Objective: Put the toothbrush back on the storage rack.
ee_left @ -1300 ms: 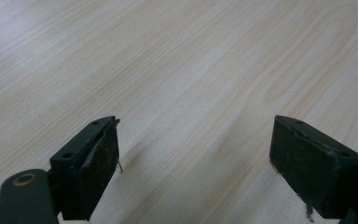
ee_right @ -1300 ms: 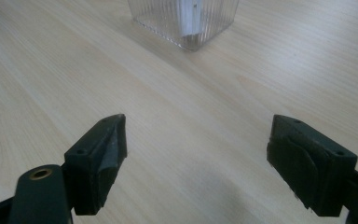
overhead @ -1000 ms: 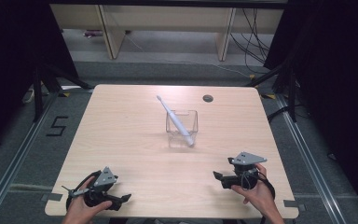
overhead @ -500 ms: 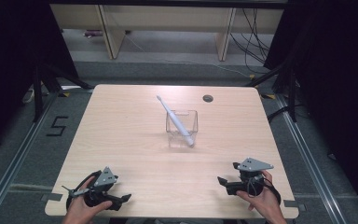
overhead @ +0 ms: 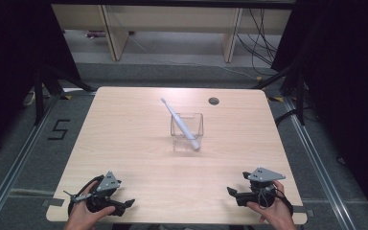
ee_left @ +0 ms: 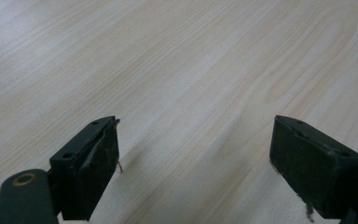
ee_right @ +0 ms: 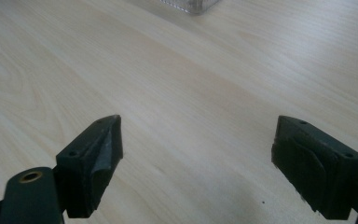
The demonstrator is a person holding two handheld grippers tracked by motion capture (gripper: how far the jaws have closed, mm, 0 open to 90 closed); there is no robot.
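Observation:
A clear square glass container [overhead: 187, 130] stands at the middle of the wooden table [overhead: 124, 139]. A white toothbrush [overhead: 178, 121] leans in it, head up toward the far left. My left gripper [overhead: 127, 203] rests at the table's near left corner, held by a hand, open with nothing between its jaws [ee_left: 196, 168]. My right gripper [overhead: 231, 193] sits at the near right, also hand-held and open over bare wood [ee_right: 198, 163]. The container's base [ee_right: 189, 4] shows at the top edge of the right gripper view.
A dark round grommet hole [overhead: 213, 101] lies near the table's far right edge. Metal rails [overhead: 316, 158] run along both sides of the table. Shelving legs [overhead: 110, 33] and cables [overhead: 263, 38] stand beyond the far edge.
My right gripper has drawn back toward the near edge of the table and lowered slightly. The left gripper, container and toothbrush have stayed put.

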